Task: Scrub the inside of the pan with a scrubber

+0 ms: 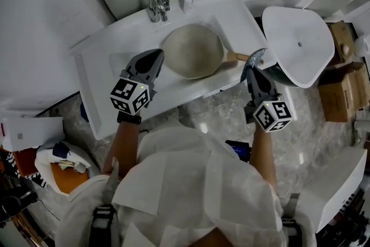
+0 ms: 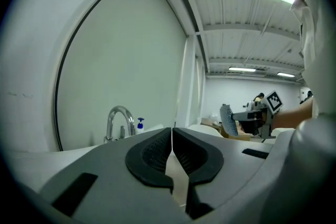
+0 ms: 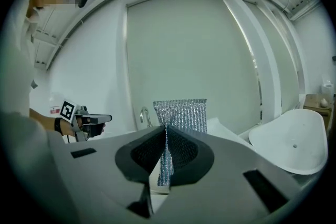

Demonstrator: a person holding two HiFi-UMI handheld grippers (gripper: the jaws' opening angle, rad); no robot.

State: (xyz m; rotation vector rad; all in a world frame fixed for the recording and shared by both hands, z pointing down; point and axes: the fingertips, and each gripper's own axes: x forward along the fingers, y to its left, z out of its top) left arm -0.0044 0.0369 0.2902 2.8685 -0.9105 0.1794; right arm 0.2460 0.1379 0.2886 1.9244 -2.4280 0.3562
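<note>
Pan (image 1: 193, 50): sat mid-frame in the white sink (image 1: 118, 37). Left gripper (image 2: 172, 136): jaws pinched together, empty, just left of it. Right gripper (image 3: 166, 134): clamped on silvery mesh scrubber (image 3: 184, 113).

A round beige pan (image 1: 193, 50) with a wooden handle is lying in the white sink (image 1: 104, 49), on the near side of the chrome faucet (image 1: 157, 6). The left gripper (image 1: 155, 58) is hovering just beside the pan's left rim. The right gripper (image 1: 253, 70) is holding a silvery mesh scrubber (image 1: 255, 57) at the handle's right end.
</note>
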